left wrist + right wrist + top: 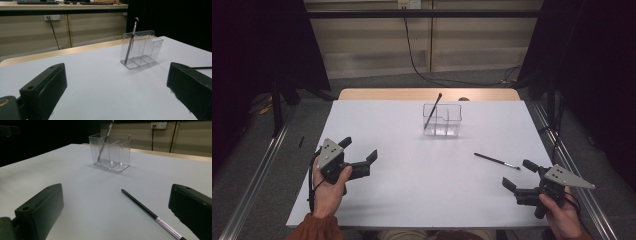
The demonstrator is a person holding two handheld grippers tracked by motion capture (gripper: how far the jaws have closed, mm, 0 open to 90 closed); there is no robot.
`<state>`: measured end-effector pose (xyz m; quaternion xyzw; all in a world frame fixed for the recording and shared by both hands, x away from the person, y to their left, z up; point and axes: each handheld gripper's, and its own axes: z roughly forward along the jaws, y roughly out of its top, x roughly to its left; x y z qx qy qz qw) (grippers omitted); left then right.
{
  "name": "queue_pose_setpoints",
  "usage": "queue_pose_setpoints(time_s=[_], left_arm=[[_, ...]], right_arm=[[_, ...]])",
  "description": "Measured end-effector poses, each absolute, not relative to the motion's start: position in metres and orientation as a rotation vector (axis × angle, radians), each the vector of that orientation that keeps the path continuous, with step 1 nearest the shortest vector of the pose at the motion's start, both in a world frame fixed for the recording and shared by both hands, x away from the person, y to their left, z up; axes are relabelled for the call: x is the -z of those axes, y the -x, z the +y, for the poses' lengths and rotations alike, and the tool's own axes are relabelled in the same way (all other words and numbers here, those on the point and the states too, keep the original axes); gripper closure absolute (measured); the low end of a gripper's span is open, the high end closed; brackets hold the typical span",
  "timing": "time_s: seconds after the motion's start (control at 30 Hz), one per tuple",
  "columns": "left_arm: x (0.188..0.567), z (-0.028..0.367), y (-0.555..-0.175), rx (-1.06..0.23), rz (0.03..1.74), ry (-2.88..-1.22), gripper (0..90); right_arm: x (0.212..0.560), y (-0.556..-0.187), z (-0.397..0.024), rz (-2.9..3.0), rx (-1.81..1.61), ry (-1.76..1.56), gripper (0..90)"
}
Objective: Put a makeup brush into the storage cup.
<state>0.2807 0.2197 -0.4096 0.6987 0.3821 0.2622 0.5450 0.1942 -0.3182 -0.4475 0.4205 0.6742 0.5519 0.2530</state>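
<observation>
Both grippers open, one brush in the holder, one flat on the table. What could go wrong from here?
1. The loose brush is thin and lies flat, so the right gripper may slip or roll it.
2. The clear holder looks light; a knock could tip it and the leaning brush.

This is looking like a lab or recording room set up for capturing handling work, not a home or a shop. A desk (377, 150) is sitting under a plain white sheet in the middle of the floor, with black curtains (597, 60) hanging at both sides. Metal rails (257, 165) are running along the grey carpet beside it (one on each side). Beige panelled walls are closing off the back, a power socket (408, 4) is showing on one, and a black cable (417, 60) is trailing down from it across the floor.
</observation>
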Motion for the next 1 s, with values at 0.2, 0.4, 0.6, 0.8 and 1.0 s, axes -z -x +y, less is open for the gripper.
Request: queue_pose_setpoints(time_s=[0.2, 0.4, 0.6, 0.8, 1.0], left_arm=[[0.41, 0.228, -0.27, -0.649, 0.929, -1.649, 2.8], [0.417, 0.237, -0.258, -0.677, 0.946, -1.621, 2.9], [0.422, 0.244, -0.249, -0.678, 0.964, -1.637, 2.8], [0.425, 0.249, -0.242, -0.697, 0.967, -1.647, 2.8], [0.428, 0.249, -0.241, -0.684, 0.943, -1.659, 2.6]], right_arm=[[0.447, -0.194, -0.318, 1.832, -1.499, -1.142, 0.0], [0.447, -0.195, -0.317, 1.83, -1.497, -1.142, 0.0], [0.447, -0.196, -0.317, 1.831, -1.498, -1.139, 0.0], [0.447, -0.197, -0.317, 1.826, -1.501, -1.142, 0.0], [0.447, -0.196, -0.318, 1.834, -1.504, -1.128, 0.0]])
